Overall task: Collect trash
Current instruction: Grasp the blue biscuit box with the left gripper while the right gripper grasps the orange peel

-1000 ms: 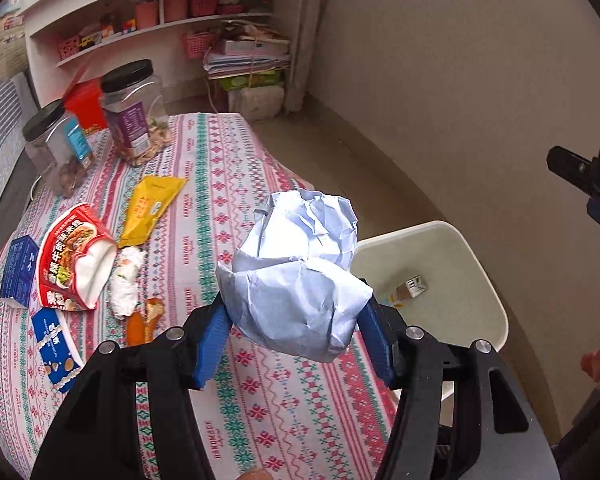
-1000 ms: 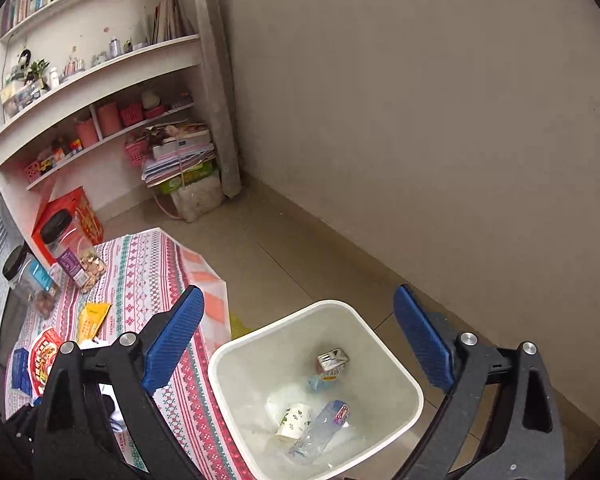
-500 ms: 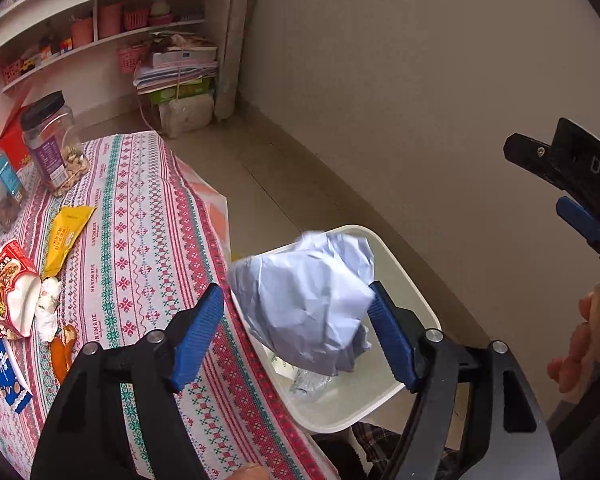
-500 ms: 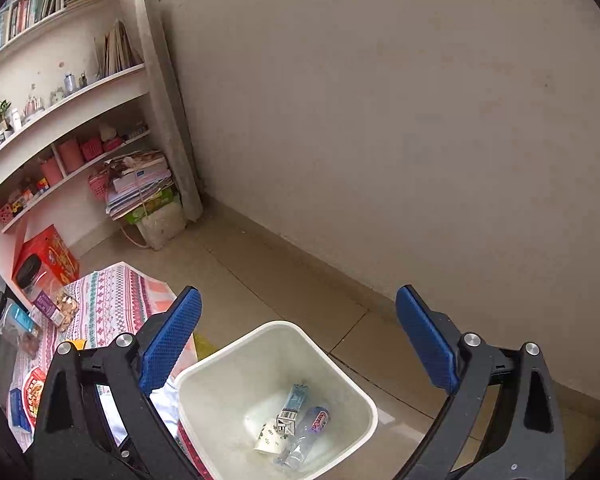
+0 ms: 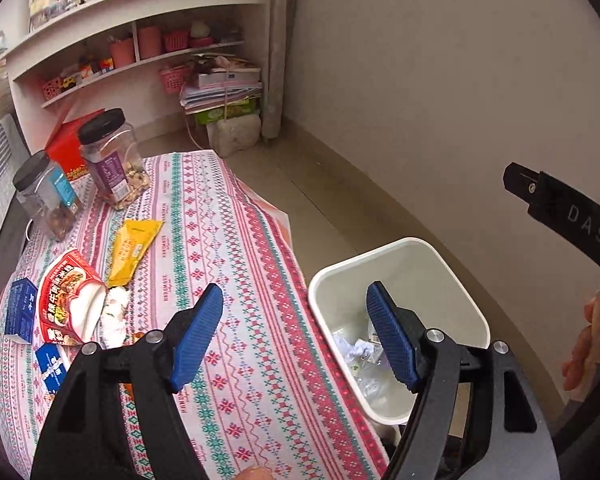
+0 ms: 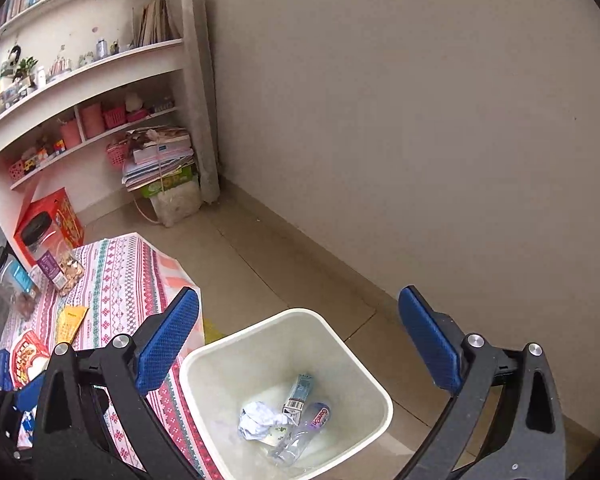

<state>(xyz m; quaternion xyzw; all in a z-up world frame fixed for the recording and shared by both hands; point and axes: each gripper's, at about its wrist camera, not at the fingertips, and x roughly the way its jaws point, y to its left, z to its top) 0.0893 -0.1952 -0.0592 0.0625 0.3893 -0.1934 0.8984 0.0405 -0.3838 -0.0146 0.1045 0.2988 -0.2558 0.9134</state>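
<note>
My left gripper is open and empty, above the table edge beside the white bin. The crumpled white paper lies inside the bin; it also shows in the right wrist view next to a small carton and a plastic bottle. My right gripper is open and empty above the bin. On the table lie a yellow packet, a red noodle cup, a white tissue wad and blue boxes.
The patterned tablecloth covers the table left of the bin. Two black-lidded jars and a red box stand at the far end. Shelves and stacked papers line the back wall.
My left gripper opened and the crumpled paper dropped into the bin. The left gripper swung back toward the table. The right gripper stayed open above the bin.
</note>
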